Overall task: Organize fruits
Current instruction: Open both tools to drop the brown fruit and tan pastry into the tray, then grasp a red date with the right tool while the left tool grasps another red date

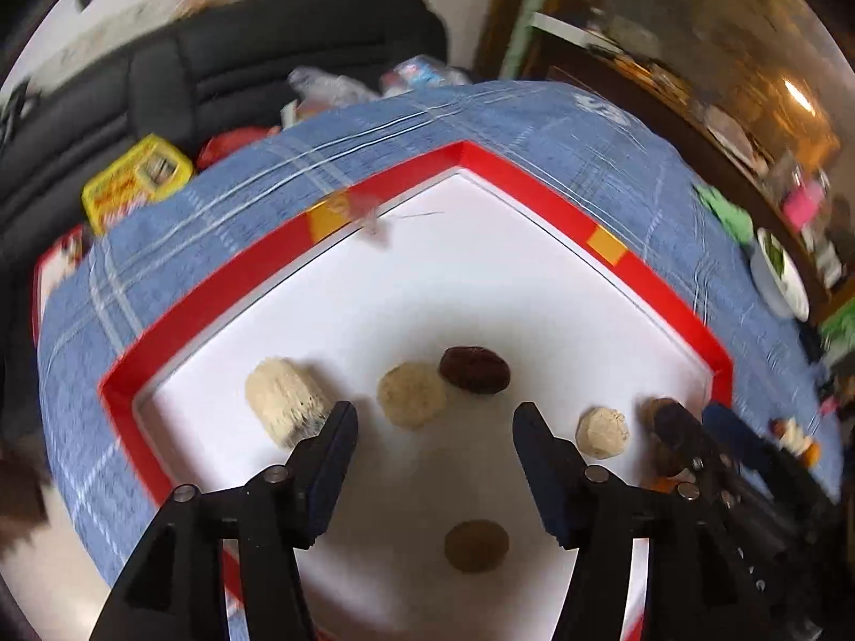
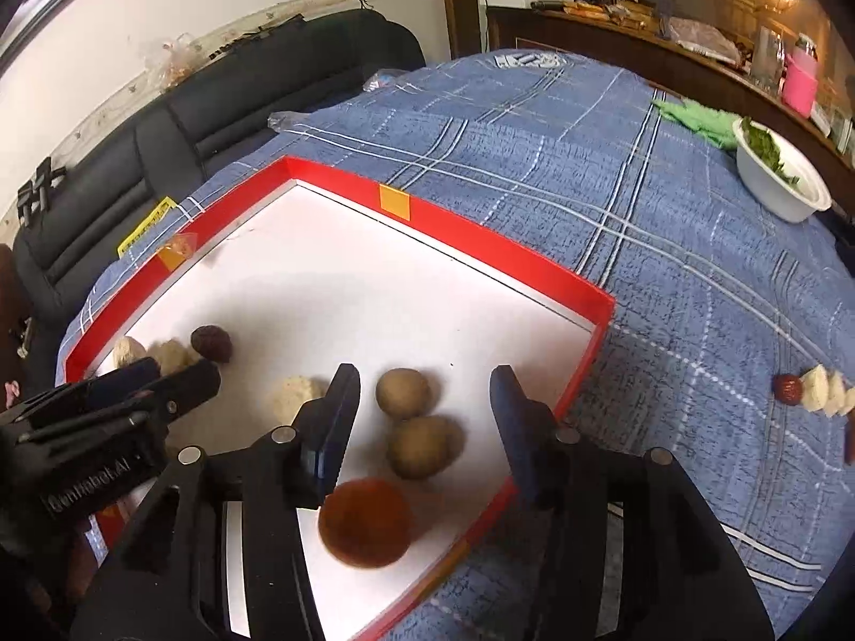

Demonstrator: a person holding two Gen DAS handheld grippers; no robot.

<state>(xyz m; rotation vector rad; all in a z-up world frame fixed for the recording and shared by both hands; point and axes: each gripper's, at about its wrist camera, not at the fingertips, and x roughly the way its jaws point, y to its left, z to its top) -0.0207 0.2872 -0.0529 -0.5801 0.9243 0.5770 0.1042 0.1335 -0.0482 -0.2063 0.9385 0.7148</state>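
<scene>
Both grippers hovering wide open over tray (image 2: 497,256), holding nothing — left gripper (image 1: 434,459) above pale fruit pieces (image 1: 411,395), right gripper (image 2: 422,416) above two brown fruits (image 2: 403,392) — tray sitting on surface (image 2: 668,278).

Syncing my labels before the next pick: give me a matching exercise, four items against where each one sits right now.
Items:
1. white bowl
2. dark red fruit
3. orange-brown fruit
4. row of cut fruit

Places:
A. in the tray, nearest the camera, by two tan fruits
B. on the blue cloth, right of the tray
C. in the tray, beside pale pieces at its far left
D. on the cloth, holding green leaves

Pairs: 1-D, 2-C, 3-A, 4-B
</scene>
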